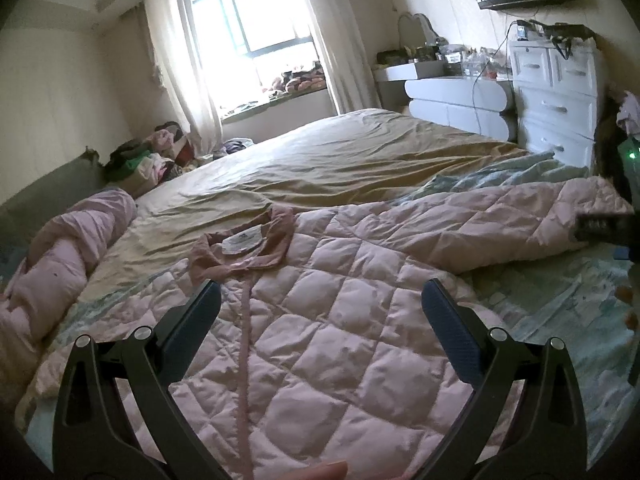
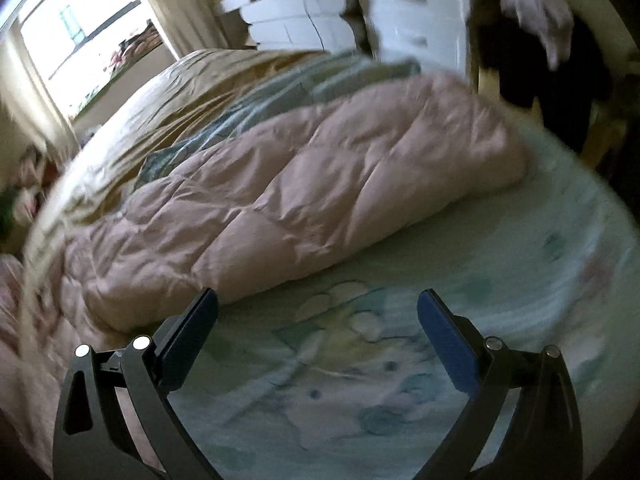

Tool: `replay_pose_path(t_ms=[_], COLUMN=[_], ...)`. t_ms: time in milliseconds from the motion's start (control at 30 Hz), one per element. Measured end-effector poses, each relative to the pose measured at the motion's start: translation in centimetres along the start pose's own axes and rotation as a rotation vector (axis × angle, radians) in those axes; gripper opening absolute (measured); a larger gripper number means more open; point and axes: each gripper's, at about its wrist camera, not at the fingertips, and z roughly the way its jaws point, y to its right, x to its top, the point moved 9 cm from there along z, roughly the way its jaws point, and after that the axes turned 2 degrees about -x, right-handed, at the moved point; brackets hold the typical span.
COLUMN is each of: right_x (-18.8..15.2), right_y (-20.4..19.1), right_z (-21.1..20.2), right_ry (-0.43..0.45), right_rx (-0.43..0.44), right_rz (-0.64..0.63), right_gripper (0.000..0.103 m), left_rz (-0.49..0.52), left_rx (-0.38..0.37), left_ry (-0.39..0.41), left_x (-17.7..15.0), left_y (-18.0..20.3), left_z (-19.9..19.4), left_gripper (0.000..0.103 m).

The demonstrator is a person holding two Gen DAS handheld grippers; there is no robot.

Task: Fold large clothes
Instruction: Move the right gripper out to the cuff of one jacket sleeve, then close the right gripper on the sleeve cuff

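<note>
A large pink quilted jacket [image 1: 340, 300] lies spread front-up on the bed, with its collar [image 1: 244, 248] and white label towards the far side. Its right sleeve [image 1: 500, 220] stretches out to the right; the left sleeve [image 1: 68, 252] lies bunched at the left. My left gripper [image 1: 320, 300] is open and empty just above the jacket's chest. My right gripper [image 2: 318, 312] is open and empty over the pale printed sheet [image 2: 400, 360], just short of the right sleeve [image 2: 320, 184]. The right wrist view is blurred by motion.
The bed has a tan sheet [image 1: 340, 160] on its far half. White drawers [image 1: 556, 100] and a cluttered dresser [image 1: 452, 88] stand at the right. A pile of clothes [image 1: 152, 160] lies by the window [image 1: 248, 32]. Dark clothes [image 2: 532, 40] hang at the right.
</note>
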Motion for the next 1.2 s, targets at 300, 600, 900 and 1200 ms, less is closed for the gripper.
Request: replay_pose_path(t_ms=[300, 600, 900, 1200], right_x=[-1.9, -0.6, 0.9, 1.4], right_y=[-4.0, -6.0, -7.7, -6.5], right_z=[2.8, 3.9, 5.2, 6.3], right_ry=[-0.09, -0.077, -0.064, -0.056], right_rx=[0.134, 0.144, 0.128, 0.111], right_rz=[0.118, 0.151, 0.161, 0.171], right_gripper=[0.099, 0.099, 0.075, 0.024], left_rz=[-0.026, -0.045, -0.036, -0.037], left_rx=[0.041, 0.05, 0.061, 0.068], left_ry=[-0.019, -0.03, -0.028, -0.034], left_x=[-1.4, -2.4, -3.0, -3.4], left_y=[-3.3, -5.1, -5.7, -6.2], left_z=[0.4, 0.7, 0.8, 0.9], left_gripper=[0.094, 0.094, 0.094, 0.094])
